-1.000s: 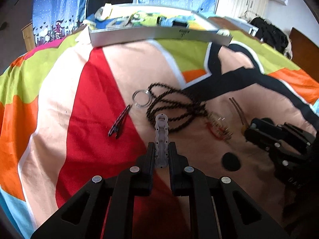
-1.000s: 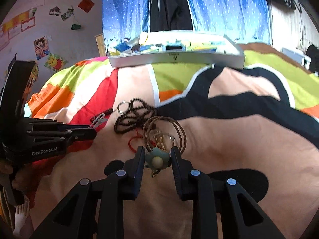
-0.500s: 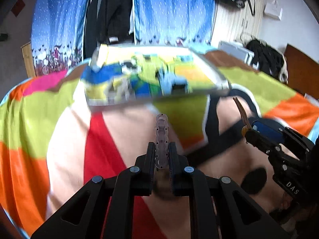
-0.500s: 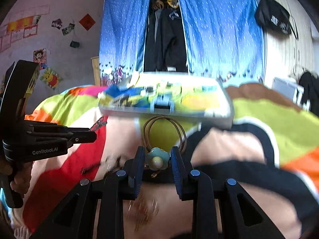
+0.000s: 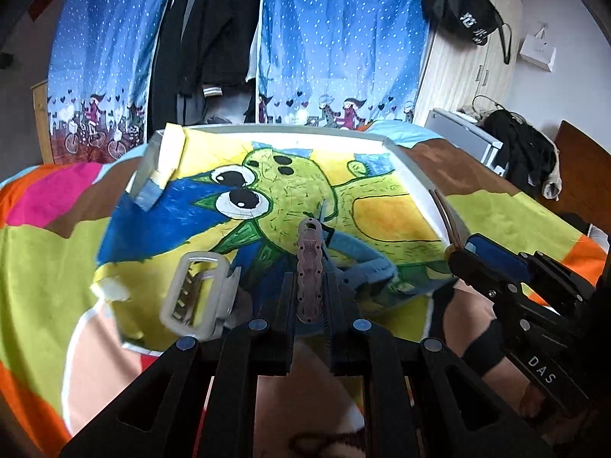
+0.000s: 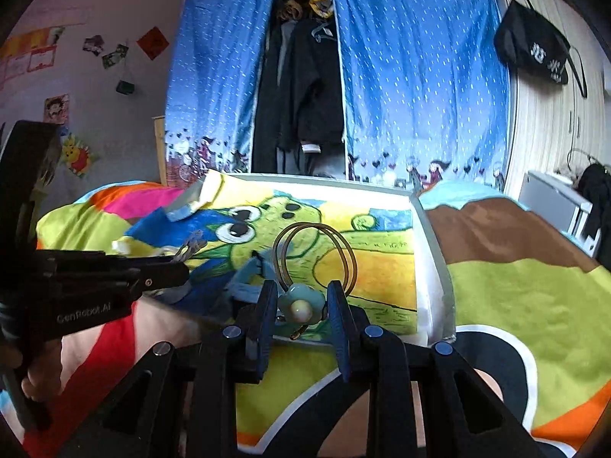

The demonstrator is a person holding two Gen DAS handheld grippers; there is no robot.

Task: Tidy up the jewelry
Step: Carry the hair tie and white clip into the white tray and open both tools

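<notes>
My left gripper is shut on a pale, wavy-edged hair clip that sticks out forward over the near part of a white tray. The tray is lined with a green cartoon drawing. Inside it lie a clear claw clip at the near left and a blue claw clip near the middle. My right gripper is shut on a teal flower piece with a pearl centre. Two thin gold hoops stand up from it over the tray's near edge.
The tray rests on a bright patchwork bedspread. A pale foam block leans at its far left corner. Blue dotted curtains and dark hanging clothes stand behind. A person's hand holds the left gripper's handle.
Both grippers rose off the bedspread with their pieces and moved forward to the tray. The loose necklace, ring and clip on the bed have dropped out of view.
</notes>
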